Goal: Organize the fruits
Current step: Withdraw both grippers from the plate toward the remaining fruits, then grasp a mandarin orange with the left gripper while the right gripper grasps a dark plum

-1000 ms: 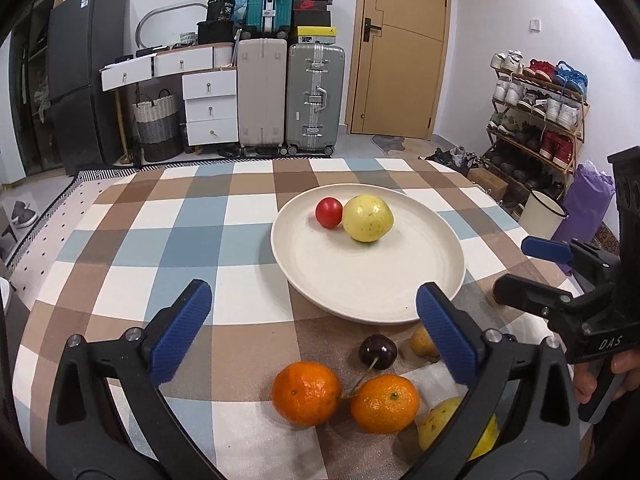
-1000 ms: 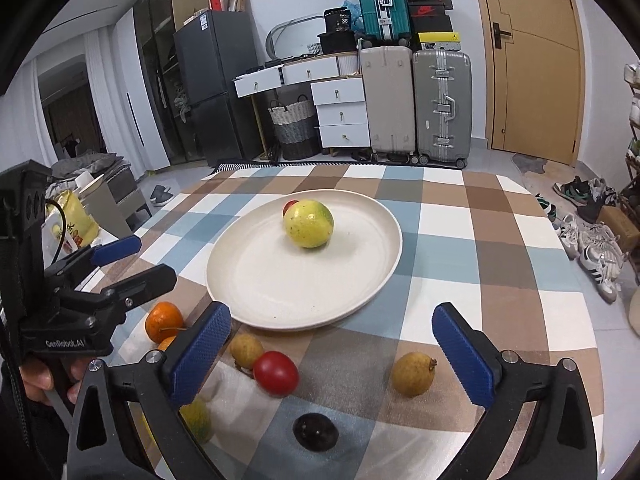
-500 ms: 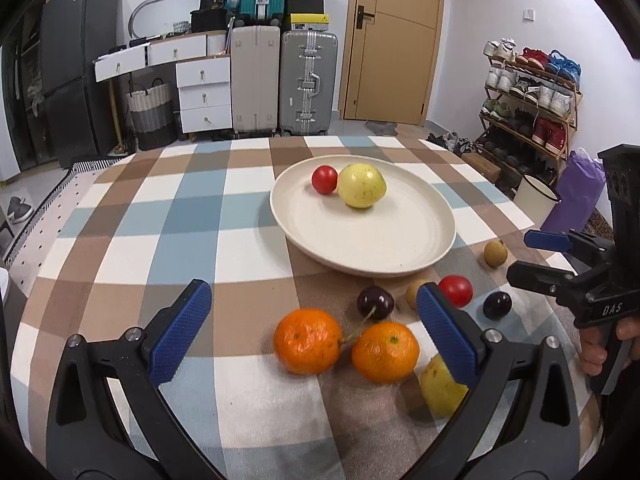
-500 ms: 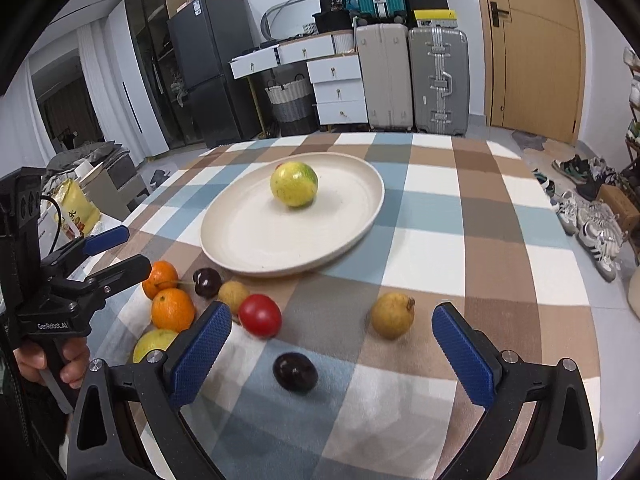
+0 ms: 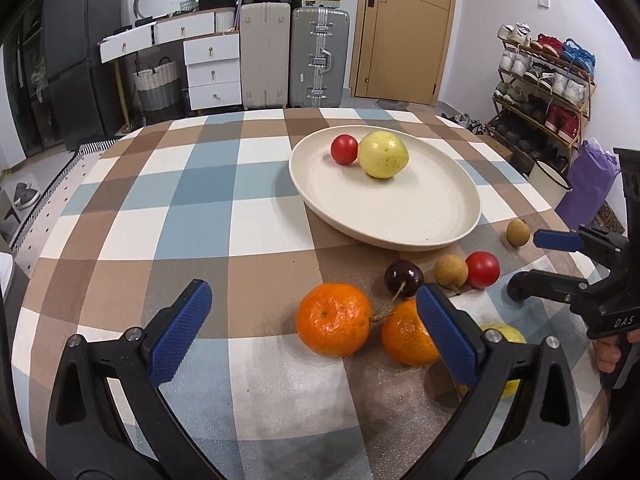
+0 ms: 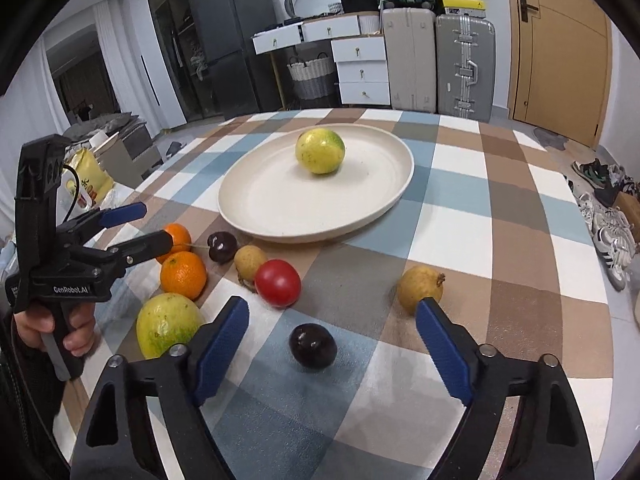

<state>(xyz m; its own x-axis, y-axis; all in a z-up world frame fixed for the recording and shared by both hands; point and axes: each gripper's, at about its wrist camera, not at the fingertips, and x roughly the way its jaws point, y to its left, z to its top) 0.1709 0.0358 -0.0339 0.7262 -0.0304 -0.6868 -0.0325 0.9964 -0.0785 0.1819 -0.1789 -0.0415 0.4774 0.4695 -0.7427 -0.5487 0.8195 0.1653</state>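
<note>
A cream plate [image 5: 448, 224] [image 6: 256, 204] on the checked tablecloth holds a yellow-green guava [image 5: 383, 154] [image 6: 320, 151] and a small red tomato [image 5: 344, 149]. In front of it lie two oranges [image 5: 333, 325] [image 6: 183, 275], a dark cherry [image 5: 403, 274] [image 6: 222, 245], a brown longan [image 5: 451, 271] [image 6: 249, 262], a red tomato [image 5: 482, 269] [image 6: 277, 282], a second guava [image 6: 168, 325], a dark plum [image 6: 313, 345] and a tan fruit [image 6: 420, 288]. My left gripper [image 5: 316, 332] is open and empty, above the oranges. My right gripper [image 6: 332, 352] is open and empty, around the plum.
Suitcases [image 5: 294, 56], white drawers [image 5: 212, 68] and a door [image 5: 404, 32] stand behind the table. A shoe rack [image 5: 544, 80] is at the right. Shoes [image 6: 604, 208] lie on the floor beyond the table's right edge.
Both grippers have pulled back from the plate toward the near edge, so the loose fruits in front of it now show fully. Both stay open and empty.
</note>
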